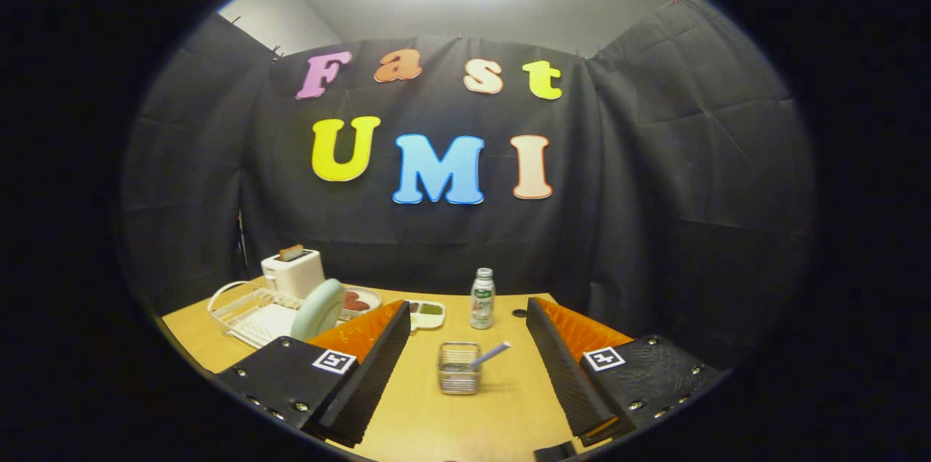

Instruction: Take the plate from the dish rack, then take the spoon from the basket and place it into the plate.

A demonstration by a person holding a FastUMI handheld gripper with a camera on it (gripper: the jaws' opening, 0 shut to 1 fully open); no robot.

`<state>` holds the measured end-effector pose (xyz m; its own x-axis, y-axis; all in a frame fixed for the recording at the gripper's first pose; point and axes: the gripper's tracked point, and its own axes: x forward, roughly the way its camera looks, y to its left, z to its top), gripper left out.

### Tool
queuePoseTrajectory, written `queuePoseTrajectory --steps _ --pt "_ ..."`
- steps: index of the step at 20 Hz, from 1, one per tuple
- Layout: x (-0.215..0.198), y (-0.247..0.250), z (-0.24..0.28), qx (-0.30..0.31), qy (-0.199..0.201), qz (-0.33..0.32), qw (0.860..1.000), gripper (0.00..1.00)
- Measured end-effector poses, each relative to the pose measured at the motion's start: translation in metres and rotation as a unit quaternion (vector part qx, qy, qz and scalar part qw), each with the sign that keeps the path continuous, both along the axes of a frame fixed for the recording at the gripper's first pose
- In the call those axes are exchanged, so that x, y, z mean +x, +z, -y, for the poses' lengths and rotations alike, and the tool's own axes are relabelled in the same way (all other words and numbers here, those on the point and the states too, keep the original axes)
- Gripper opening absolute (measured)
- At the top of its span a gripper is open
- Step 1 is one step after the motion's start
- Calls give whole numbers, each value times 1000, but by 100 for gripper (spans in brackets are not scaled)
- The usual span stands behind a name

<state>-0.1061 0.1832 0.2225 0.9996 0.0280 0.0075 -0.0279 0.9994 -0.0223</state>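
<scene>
A pale green plate [318,309] stands on edge in the white wire dish rack [244,309], beyond my left finger. A small metal mesh basket [460,369] sits on the wooden table [473,411] between my fingers and a little ahead. A spoon with a light handle [489,355] leans out of the basket toward the right. My gripper [465,345] is open, its two fingers spread wide with nothing between them but the table and the basket farther on.
A white toaster [294,271] with toast stands behind the rack. A plate of red food [358,300] and a small tray of green food [427,311] lie behind the left finger. A bottle [481,298] stands at the table's far middle beside a small dark disc [518,313].
</scene>
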Motion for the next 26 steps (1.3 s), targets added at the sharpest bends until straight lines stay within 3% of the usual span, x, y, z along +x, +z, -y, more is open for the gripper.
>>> queuePoseTrajectory --steps 5,10,18,26 --pt "38 11 -96 31 39 -2 999 98" --pt "93 -24 -160 49 55 -69 995 98" --pt "172 -107 -201 89 32 -191 977 98" --pt "208 -173 -223 116 34 -288 950 92"
